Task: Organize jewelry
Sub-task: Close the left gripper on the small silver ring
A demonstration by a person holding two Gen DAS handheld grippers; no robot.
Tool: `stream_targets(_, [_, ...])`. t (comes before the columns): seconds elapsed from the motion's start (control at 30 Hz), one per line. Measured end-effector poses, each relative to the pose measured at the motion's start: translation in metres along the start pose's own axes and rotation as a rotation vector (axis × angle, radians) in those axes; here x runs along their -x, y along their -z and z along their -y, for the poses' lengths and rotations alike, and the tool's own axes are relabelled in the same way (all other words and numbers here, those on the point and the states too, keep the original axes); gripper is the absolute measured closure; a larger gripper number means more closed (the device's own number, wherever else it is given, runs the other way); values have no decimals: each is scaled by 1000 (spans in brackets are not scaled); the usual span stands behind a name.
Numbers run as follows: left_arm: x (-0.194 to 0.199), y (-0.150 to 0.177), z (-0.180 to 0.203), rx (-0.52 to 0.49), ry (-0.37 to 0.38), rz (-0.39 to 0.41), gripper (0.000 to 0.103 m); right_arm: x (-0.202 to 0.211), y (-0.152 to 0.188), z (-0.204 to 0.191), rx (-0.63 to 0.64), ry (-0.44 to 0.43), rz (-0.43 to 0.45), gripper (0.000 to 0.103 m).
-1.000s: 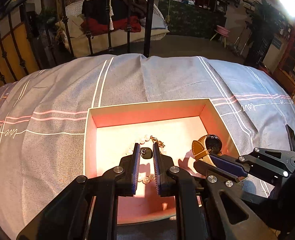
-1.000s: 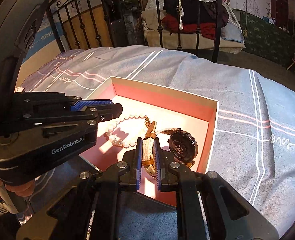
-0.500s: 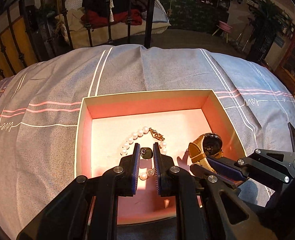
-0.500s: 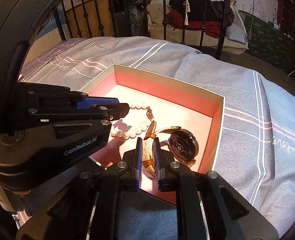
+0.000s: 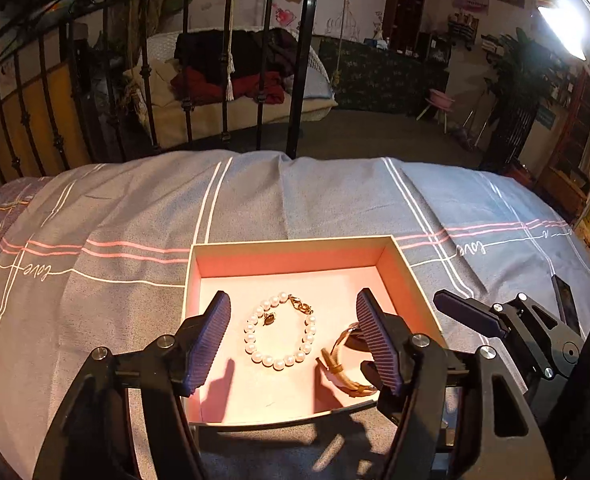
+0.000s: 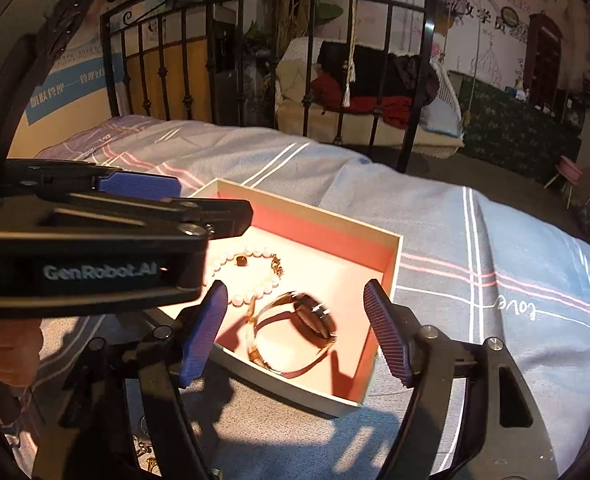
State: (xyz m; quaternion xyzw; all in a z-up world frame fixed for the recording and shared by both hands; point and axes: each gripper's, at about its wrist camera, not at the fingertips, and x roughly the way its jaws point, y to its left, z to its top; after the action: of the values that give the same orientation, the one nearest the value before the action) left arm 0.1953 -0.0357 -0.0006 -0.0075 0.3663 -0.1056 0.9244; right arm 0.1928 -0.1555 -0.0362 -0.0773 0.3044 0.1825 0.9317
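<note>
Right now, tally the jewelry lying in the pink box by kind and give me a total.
Pearl bracelet: 1
Watch with tan strap: 1
Total: 2, both lying loose on the floor of the pink box, with neither gripper touching them.

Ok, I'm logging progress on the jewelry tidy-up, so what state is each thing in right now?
Pink-lined cardboard box: lidless, on the bedspread.
White pearl bracelet with gold clasp: lying in a closed loop on the box floor, free of both grippers.
Tan-strapped watch: lying in the box, strap looped, released.
Left gripper: jaws opening, above the bracelet, gripping nothing.
Right gripper: jaws opening, above the watch, gripping nothing.
</note>
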Motion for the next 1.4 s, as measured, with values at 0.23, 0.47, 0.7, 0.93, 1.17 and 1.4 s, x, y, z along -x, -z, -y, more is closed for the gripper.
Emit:
stream_targets(0.23, [57,46,9,-60,9,112,29,46,37,-13,19,80,27,29])
stream_targets(0.47, [63,105,0,-36,7,-7,29,79,83,-15,-54,15,-58,29])
stream_targets(0.7, [53,135,-1,-8,41,-119,30,77,105,-31,-108,-84,-138,47])
stream_targets(0.93, [35,139,5,-49,12,-164,31,70,107,-34,-105,-82,-167,48])
stream_targets(1.17, [27,143,3,-71,-36,-194,37,59,107,-39,-86,-102,-195,61])
stream_targets(1.4, [28,141,-2,-35,-20,-187,38,58,106,-44,-62,-142,-207,96])
